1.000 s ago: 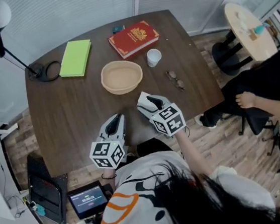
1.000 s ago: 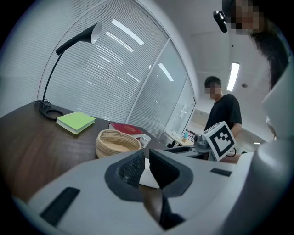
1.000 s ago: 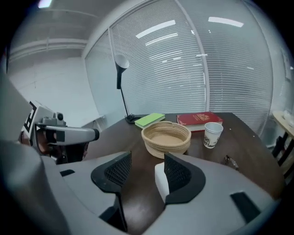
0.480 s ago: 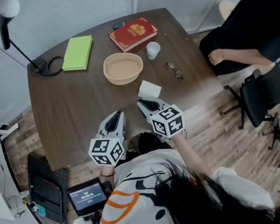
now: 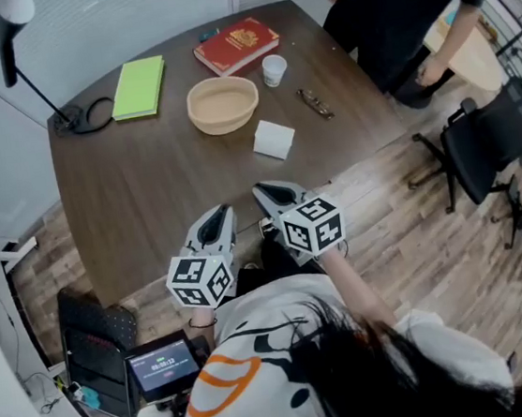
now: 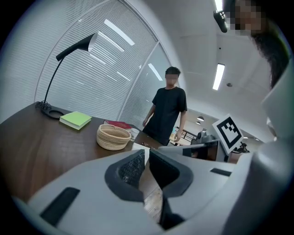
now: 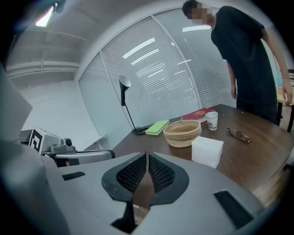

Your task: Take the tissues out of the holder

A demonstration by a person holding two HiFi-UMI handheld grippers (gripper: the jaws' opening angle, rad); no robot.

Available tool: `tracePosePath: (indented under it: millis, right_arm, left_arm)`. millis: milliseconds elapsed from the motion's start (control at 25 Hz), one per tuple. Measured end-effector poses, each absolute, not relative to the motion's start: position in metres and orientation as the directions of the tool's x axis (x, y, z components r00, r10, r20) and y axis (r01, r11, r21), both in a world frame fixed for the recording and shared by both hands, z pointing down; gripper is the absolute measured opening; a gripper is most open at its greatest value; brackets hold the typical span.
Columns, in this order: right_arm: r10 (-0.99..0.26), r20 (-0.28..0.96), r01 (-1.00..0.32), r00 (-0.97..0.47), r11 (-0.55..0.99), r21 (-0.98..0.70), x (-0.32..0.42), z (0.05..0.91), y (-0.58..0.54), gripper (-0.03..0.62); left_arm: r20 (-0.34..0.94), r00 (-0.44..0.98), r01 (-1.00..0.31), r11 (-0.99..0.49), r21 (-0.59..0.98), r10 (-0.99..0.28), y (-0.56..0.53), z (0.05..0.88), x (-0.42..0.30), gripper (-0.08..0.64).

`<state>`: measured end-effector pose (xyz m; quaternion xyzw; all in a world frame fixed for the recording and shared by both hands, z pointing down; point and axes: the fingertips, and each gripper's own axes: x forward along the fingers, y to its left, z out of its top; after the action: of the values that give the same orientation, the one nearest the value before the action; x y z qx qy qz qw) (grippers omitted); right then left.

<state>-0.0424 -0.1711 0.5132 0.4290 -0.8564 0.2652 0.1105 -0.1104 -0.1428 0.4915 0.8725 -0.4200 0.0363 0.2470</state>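
Observation:
A white tissue pack (image 5: 273, 139) (image 7: 207, 151) lies on the dark table (image 5: 137, 199), just in front of an empty woven basket (image 5: 222, 104) (image 7: 182, 132). Both grippers hover over the table's near edge, short of the pack. My right gripper (image 5: 266, 191) (image 7: 146, 160) has just closed its jaws; they are shut with nothing between them. My left gripper (image 5: 217, 216) (image 6: 146, 158) sits beside it, its pads all but touching and empty. The basket (image 6: 113, 137) shows beyond the left jaws.
On the far half of the table lie a green notebook (image 5: 138, 87), a red book (image 5: 235, 44), a paper cup (image 5: 273, 69), glasses (image 5: 314, 103) and a desk lamp's base (image 5: 80, 116). A person in black (image 5: 406, 6) stands at the far right corner. A chair (image 5: 503, 140) is on the right.
The right gripper was on the white pack, then let it go and drew back towards me. The left gripper drew back too. The person in black walked up to the table.

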Motion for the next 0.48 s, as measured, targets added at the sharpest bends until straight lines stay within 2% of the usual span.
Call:
tracePosePath:
  millis: [480]
  right_arm:
    - [-0.695, 0.418, -0.805, -0.585, 0.436, -0.402, -0.031, 0.514, -0.123, 0.028]
  left_arm:
    - [0.282, 0.695, -0.709, -0.562, 0.427, -0.662, -0.104, 0.497, -0.094, 0.031]
